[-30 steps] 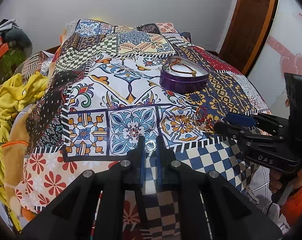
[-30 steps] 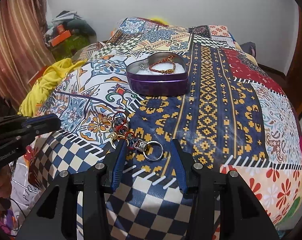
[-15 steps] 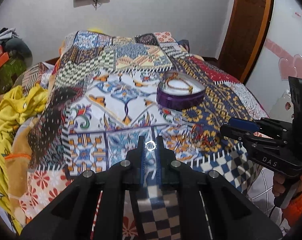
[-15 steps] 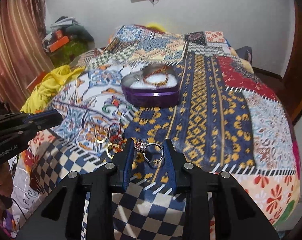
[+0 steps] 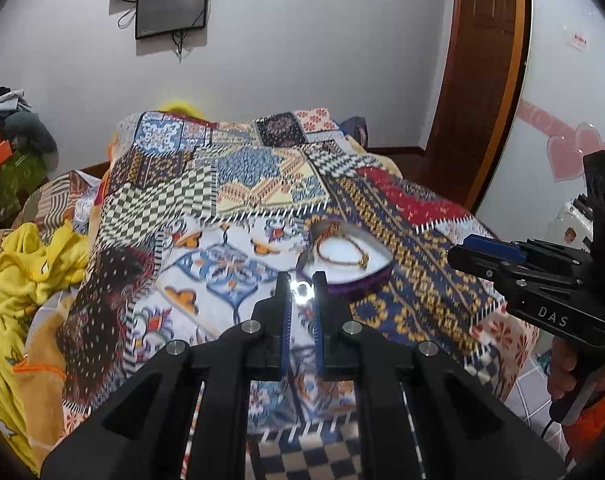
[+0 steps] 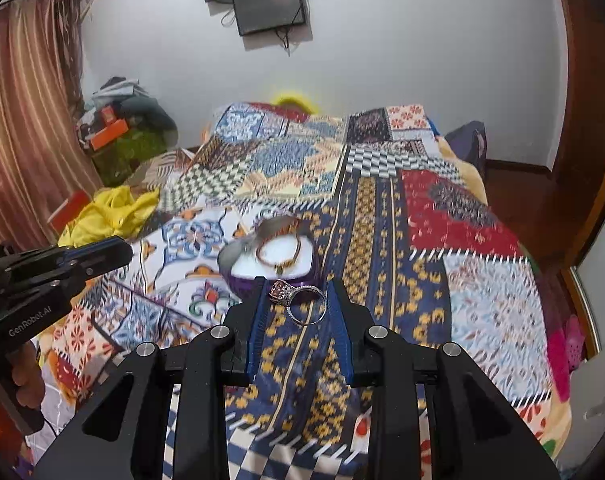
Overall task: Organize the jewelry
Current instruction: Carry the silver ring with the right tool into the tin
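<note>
Item: stone-set ring (image 6: 298, 300), clamped by right gripper (image 6: 296, 300) — heart tin (image 6: 238, 258) lies straight ahead, just beyond. Left gripper (image 5: 302, 290) pinches small ring (image 5: 302, 289) (tin ahead, slightly right).

On the patchwork bedspread (image 6: 386, 240), a heart-shaped tin (image 6: 274, 268) with a bracelet (image 6: 279, 250) inside; just before the tin, a gemstone ring (image 6: 298, 300) between the right gripper (image 6: 298, 300) fingers; to its left, a small ring (image 5: 301, 290) in the left gripper (image 5: 301, 292); far left, a crumpled cloth (image 6: 110, 212).
</note>
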### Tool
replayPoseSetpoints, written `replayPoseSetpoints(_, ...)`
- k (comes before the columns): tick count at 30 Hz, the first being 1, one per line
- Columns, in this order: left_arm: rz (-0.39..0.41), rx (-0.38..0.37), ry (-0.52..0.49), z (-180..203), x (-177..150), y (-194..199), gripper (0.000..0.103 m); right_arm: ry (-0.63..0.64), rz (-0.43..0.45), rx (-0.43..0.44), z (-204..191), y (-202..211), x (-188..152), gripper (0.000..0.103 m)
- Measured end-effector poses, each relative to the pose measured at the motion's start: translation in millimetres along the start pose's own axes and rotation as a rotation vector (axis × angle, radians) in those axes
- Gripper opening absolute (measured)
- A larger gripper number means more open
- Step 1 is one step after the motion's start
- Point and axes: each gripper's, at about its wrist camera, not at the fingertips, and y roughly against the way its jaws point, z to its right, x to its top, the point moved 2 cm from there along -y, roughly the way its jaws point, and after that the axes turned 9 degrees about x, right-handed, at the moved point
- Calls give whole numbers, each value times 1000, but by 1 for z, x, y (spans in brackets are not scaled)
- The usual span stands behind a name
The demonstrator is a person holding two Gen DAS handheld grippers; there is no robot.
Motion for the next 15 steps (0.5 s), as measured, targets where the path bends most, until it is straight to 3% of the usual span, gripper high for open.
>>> replayPoseSetpoints(15, -14, -69, 27, 1, 24, -34, 8, 3, 35, 29, 4, -20, 27, 27)
